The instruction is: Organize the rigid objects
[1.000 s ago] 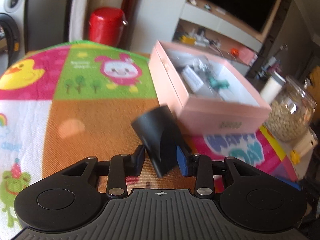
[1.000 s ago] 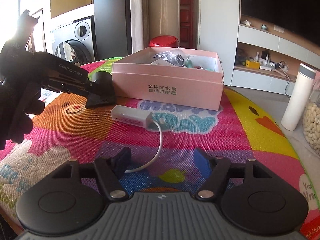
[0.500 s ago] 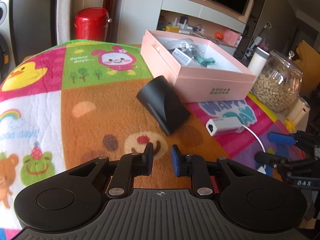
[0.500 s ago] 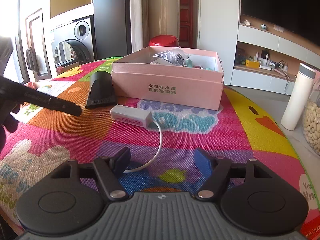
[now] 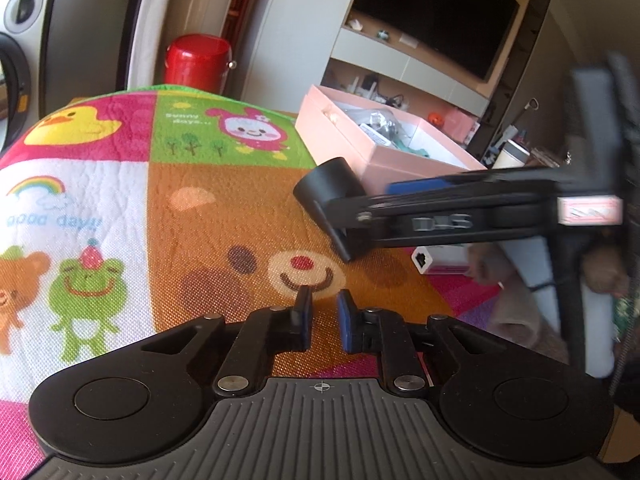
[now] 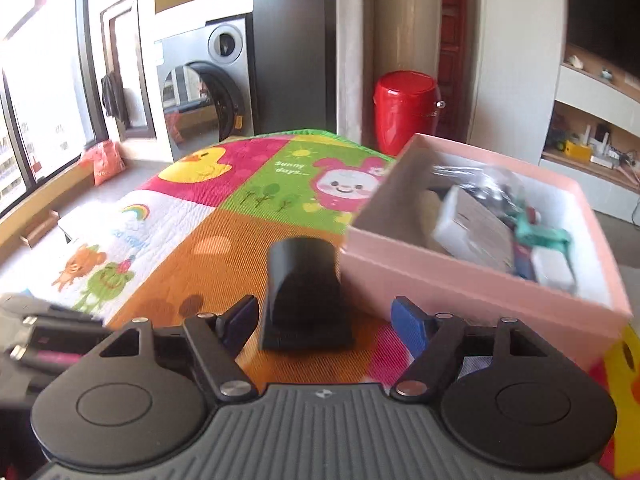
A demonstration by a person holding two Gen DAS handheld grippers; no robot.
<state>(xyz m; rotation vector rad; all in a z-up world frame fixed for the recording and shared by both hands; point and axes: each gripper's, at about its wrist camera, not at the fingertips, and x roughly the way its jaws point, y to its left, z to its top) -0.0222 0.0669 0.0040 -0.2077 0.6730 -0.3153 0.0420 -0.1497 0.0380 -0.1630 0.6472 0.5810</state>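
A black wedge-shaped object (image 6: 304,292) lies on the colourful mat beside the pink box (image 6: 460,284). My right gripper (image 6: 324,320) is open, its fingers on either side of the wedge's near end, apart from it. In the left wrist view the right gripper (image 5: 360,204) reaches in from the right over the wedge (image 5: 332,196). My left gripper (image 5: 323,316) is empty, its pads a narrow gap apart, drawn back over the mat. A white adapter (image 5: 436,260) lies right of the wedge. The pink box (image 5: 360,148) holds several small items.
The round table is covered by a cartoon-print mat (image 5: 140,208). A red canister (image 6: 404,108) stands on the floor behind the table. A washing machine (image 6: 208,80) and a shelf unit (image 6: 592,128) are further back. A white bottle (image 5: 514,152) shows at the right.
My left gripper let go of the black wedge and drew back. My right gripper swung left from the adapter and now straddles the wedge, close to the pink box.
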